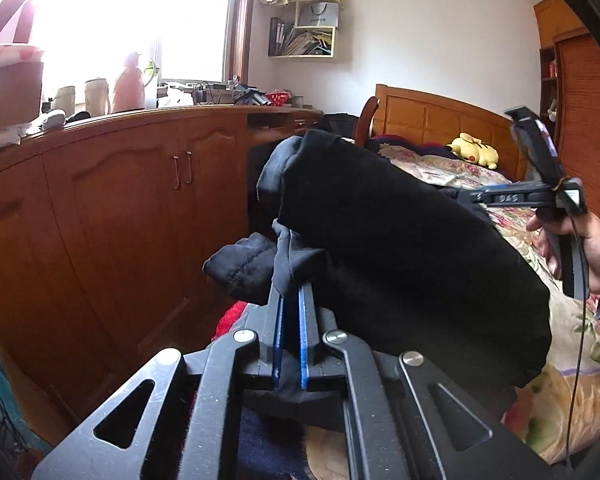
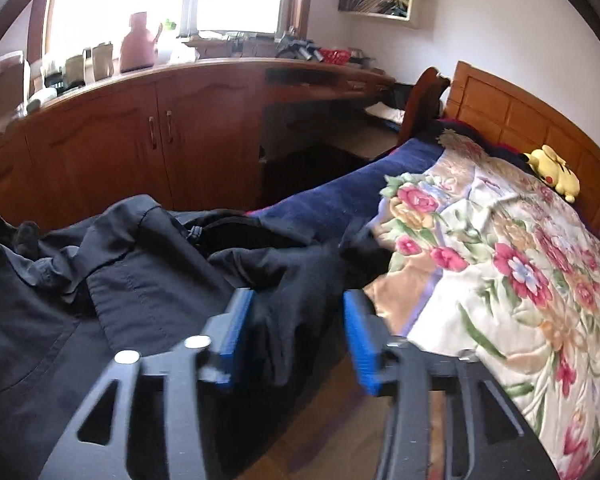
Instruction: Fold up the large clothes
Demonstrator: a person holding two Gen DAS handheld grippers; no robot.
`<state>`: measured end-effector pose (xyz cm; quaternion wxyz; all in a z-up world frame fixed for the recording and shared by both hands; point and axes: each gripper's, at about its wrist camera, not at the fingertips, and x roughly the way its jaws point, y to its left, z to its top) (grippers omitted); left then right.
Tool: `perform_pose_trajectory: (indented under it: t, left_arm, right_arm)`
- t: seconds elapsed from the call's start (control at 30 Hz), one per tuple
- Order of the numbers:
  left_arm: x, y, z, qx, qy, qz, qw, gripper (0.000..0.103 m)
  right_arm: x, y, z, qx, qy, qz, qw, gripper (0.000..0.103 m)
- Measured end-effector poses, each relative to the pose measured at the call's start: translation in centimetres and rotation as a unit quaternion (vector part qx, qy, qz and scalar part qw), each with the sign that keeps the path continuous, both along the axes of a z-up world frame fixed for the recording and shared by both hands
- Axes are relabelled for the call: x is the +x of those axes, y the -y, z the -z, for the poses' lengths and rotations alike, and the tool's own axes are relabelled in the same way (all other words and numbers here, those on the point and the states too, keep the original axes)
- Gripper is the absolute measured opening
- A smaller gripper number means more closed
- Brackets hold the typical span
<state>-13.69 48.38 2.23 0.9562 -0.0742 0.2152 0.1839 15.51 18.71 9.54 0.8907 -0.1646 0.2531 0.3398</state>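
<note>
A large black garment [image 1: 400, 248] hangs lifted in the left wrist view. My left gripper [image 1: 291, 292] is shut on a bunched edge of it, with cloth pinched between the blue pads [image 1: 303, 320]. In the right wrist view the same black garment [image 2: 132, 288] lies crumpled on the near left part of the bed. My right gripper [image 2: 296, 300] is open, its blue pads [image 2: 236, 320] apart, just above a fold of the garment, holding nothing. The right gripper's body and the hand holding it also show in the left wrist view [image 1: 540, 196], its fingertips hidden behind the cloth.
A bed with a floral quilt [image 2: 520, 264] fills the right side, with a yellow plush toy [image 2: 556, 174] by the wooden headboard [image 2: 512, 120]. A long wooden cabinet [image 2: 140, 128] with cluttered top runs along the window wall. A wall shelf [image 1: 312, 28] holds books.
</note>
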Motion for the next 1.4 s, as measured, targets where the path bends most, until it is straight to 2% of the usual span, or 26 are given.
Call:
perform_pose_trajectory:
  t: [0.13,0.23,0.33,0.4,0.43,0.5,0.6,0.8,1.07,1.17,1.27,1.4]
  left_arm:
    - [-1.5,0.8,-0.7,0.006,0.001,-0.004,1.0,0.007]
    - [-2.6,2.0,-1.7,0.023,0.009,-0.002,0.9997,0.016]
    - [-3.0,3.9,-3.2,0.037,0.018,0.014,0.9991,0.031]
    - [-2.6,5.1,-4.1,0.044,0.024,0.025,0.9984,0.045]
    - [-2.2,5.9,-4.7,0.047,0.025,0.035,0.998,0.047]
    - [-1.5,6.6,-5.1,0.047,0.028,0.047,0.9974,0.058]
    - [0.6,8.0,-5.9,0.049,0.028,0.062,0.9965,0.068]
    - [4.1,8.4,-5.8,0.053,0.001,0.058,0.9969,0.07]
    - [5.2,5.3,-1.3,0.024,-0.071,0.002,0.9972,0.07]
    - [4.7,5.8,-0.6,0.025,-0.071,-0.005,0.9971,0.07]
    - [3.7,6.8,-1.3,0.015,-0.049,0.002,0.9987,0.07]
    - [2.9,9.6,-2.9,0.044,-0.023,0.01,0.9987,0.07]
  right_arm:
    - [-0.7,1.8,-0.1,0.005,-0.006,-0.007,1.0,0.066]
    - [-3.1,1.8,0.3,0.017,-0.011,-0.019,1.0,0.066]
    - [-4.0,2.3,0.8,0.028,-0.019,-0.027,0.999,0.066]
    - [-4.7,3.4,0.7,0.033,-0.02,-0.032,0.999,0.066]
    - [-5.3,4.1,0.8,0.035,-0.021,-0.035,0.999,0.066]
    - [-5.9,5.3,0.7,0.039,-0.02,-0.039,0.998,0.066]
    - [-6.4,7.4,0.7,0.045,-0.021,-0.04,0.998,0.066]
    - [-7.1,11.7,1.0,0.048,-0.019,-0.028,0.998,0.066]
    - [-7.8,16.6,2.0,0.062,-0.022,-0.004,0.998,0.066]
    - [-8.4,18.0,2.6,0.062,-0.02,0.005,0.998,0.066]
    - [-9.2,19.1,2.9,0.063,-0.015,0.011,0.998,0.066]
    - [-10.5,20.8,2.7,0.071,-0.004,0.018,0.997,0.066]
